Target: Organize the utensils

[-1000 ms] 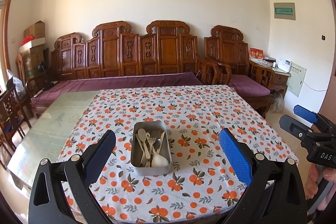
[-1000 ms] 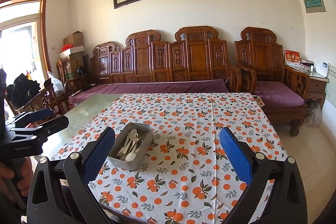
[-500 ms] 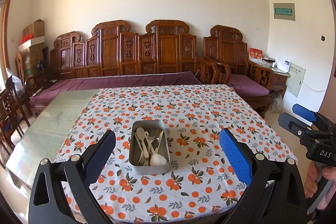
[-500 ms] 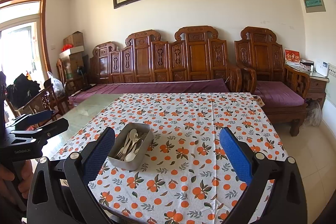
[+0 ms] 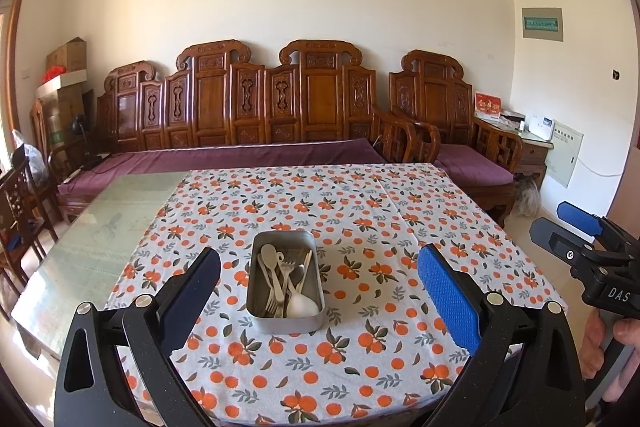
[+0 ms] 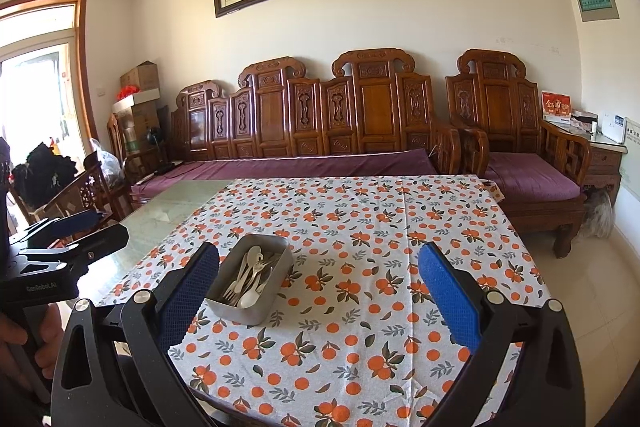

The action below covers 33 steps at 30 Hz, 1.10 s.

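Note:
A grey metal tin [image 5: 285, 317] stands on the orange-print tablecloth [image 5: 360, 211] and holds several pale spoons and forks [image 5: 280, 277]. My left gripper [image 5: 318, 283] is open and empty, held short of the tin with the tin between its fingers in view. My right gripper [image 6: 320, 285] is open and empty, to the right of the tin [image 6: 240, 309]. The utensils [image 6: 250, 277] lie heaped in the tin. Each gripper shows at the edge of the other's view: the right one [image 5: 576, 227] and the left one [image 6: 72, 231].
Bare glass tabletop [image 5: 100, 227] lies left of the cloth. A carved wooden sofa with purple cushions [image 5: 240, 159] runs behind the table. A wooden armchair [image 6: 532, 179] stands at the right, and dark chairs [image 5: 20, 203] at the left.
Both grippers have drawn back and risen slightly, so the tin sits a little farther away in the left wrist view. Both stay open.

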Each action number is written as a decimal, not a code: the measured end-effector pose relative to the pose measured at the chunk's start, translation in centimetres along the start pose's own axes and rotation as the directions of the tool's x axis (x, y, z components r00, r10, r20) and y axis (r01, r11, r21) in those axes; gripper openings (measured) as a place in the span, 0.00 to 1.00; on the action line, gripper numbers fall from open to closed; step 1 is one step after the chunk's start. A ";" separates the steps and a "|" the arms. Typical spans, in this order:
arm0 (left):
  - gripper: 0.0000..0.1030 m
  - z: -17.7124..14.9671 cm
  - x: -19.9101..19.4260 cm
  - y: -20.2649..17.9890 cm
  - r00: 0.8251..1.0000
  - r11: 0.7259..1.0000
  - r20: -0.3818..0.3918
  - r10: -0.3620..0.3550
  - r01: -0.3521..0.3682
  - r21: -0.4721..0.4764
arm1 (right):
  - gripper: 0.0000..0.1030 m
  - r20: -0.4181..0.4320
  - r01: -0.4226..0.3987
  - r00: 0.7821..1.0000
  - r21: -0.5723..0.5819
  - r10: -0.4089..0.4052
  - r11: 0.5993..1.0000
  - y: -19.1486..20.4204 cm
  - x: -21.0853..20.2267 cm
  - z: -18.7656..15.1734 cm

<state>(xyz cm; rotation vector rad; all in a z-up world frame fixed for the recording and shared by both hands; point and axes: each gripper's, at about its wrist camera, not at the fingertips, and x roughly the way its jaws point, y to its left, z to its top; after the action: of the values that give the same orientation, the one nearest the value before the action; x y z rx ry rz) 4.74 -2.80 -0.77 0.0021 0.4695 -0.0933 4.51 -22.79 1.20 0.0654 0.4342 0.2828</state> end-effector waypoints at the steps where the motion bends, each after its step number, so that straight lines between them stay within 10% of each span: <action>1: 0.92 0.0 0.0 0.0 1.000 1.000 0.001 0.000 0.000 0.000 | 0.97 0.001 0.000 1.000 0.000 0.000 1.000 0.0 0.0 0.0; 33: 0.92 0.1 -0.3 -0.2 1.000 1.000 0.006 0.001 -0.001 -0.002 | 0.97 0.001 0.001 1.000 -0.001 -0.001 1.000 -0.2 0.0 -0.2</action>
<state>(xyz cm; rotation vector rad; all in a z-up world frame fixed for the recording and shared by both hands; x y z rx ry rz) 4.54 -3.02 -0.53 0.0002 0.4634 -0.0922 4.51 -22.94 1.01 0.0644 0.4330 0.2819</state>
